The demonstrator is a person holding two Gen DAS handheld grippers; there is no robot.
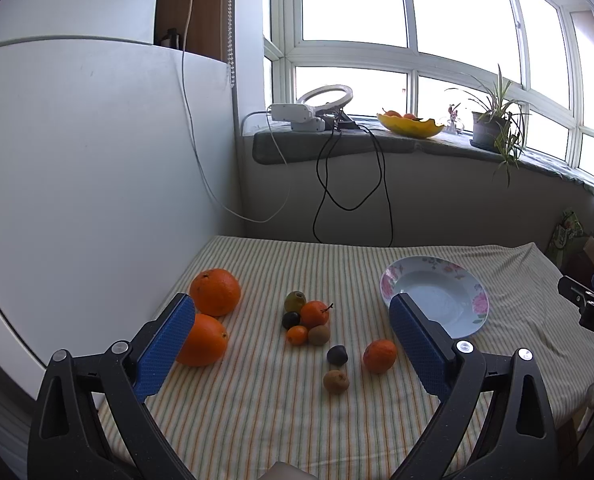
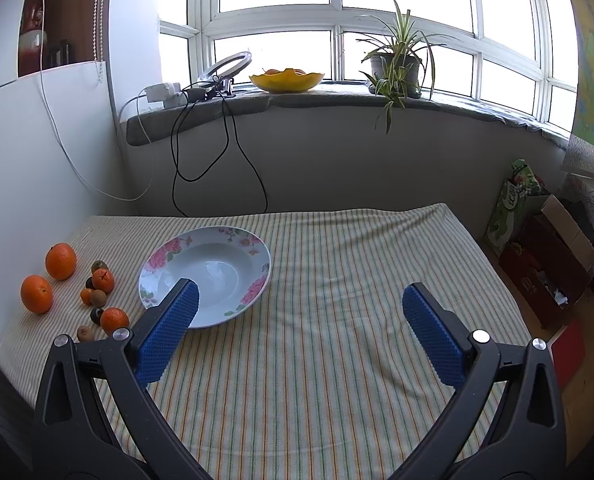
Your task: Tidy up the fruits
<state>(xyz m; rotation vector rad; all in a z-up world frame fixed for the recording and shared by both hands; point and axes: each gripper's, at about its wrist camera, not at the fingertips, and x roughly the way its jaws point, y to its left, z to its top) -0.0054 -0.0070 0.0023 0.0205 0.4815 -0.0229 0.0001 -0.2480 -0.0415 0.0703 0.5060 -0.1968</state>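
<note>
The left gripper (image 1: pixel 291 326) is hovering above the striped worktop (image 1: pixel 257 420) with its blue pads (image 1: pixel 163 346) spread wide and nothing between them. The right gripper (image 2: pixel 299 326) is likewise hanging spread and empty over the bare cloth to the right of the plate (image 2: pixel 205 276).

The fruits are lying loose on the left part of the worktop, well apart from the plate. Two big oranges (image 1: pixel 215 292) are sitting just beside each other at the left edge. A small cluster (image 1: pixel 307 318) of a mandarin, a kiwi, a tiny orange fruit and two dark-green ones is resting near the middle. Nearer the camera, a dark plum (image 1: pixel 337 355), a brown kiwi (image 1: pixel 336 381) and another mandarin (image 1: pixel 379 356) are lying a little apart. The flowered plate is holding nothing.
</note>
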